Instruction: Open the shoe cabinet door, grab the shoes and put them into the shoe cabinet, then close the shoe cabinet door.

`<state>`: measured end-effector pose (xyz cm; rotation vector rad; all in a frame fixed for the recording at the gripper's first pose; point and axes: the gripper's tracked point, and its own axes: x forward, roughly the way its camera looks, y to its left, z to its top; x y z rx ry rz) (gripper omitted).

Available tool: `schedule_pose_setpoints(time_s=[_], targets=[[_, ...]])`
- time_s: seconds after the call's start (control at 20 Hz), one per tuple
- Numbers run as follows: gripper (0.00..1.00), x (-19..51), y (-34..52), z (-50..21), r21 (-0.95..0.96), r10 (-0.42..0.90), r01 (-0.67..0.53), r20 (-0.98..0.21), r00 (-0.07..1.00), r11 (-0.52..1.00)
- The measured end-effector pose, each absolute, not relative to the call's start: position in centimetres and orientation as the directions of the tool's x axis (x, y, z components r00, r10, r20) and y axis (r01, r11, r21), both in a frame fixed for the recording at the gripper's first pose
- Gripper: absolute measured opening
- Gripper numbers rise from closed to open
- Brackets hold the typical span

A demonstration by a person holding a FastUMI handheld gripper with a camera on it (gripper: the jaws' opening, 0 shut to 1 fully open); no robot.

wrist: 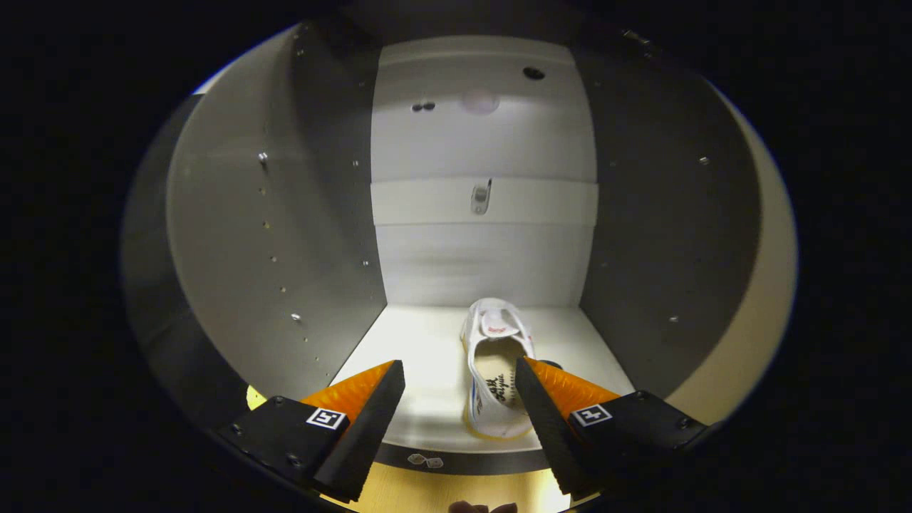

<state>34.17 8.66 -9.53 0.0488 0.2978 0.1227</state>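
I look into the open shoe cabinet (484,249), with its pale back panel and grey side walls. A white shoe (494,367) lies on the cabinet's bottom shelf (420,349), toe toward the back, heel toward me. My gripper (459,374) is open just in front of the shelf. The shoe sits beside the right finger (541,399), which overlaps its right edge; the left finger (377,399) is well apart from it. Nothing is held between the fingers.
The left side wall (285,235) and right side wall (662,228) of the cabinet close in on both sides. A cross rail with a small metal fitting (482,197) runs across the back. The shelf's dark front edge (456,459) lies below the fingers.
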Motion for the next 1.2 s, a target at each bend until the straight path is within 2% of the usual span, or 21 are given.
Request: schedule_pose_setpoints(time_s=[0.35, 0.65, 0.95, 1.2], targets=[[0.98, 23.6, 5.9, -2.4, 0.079, 0.09, -0.08, -0.121, 0.989, 0.994], [0.98, 13.3, 3.0, 1.4, 0.078, 0.054, -0.052, -0.024, 0.998, 0.996], [0.98, 4.5, 0.7, 3.6, 0.068, 0.031, -0.033, 0.022, 0.999, 0.997], [0.98, -2.1, -4.6, 5.3, 0.083, -0.077, 0.072, 0.06, 0.995, 0.994]])
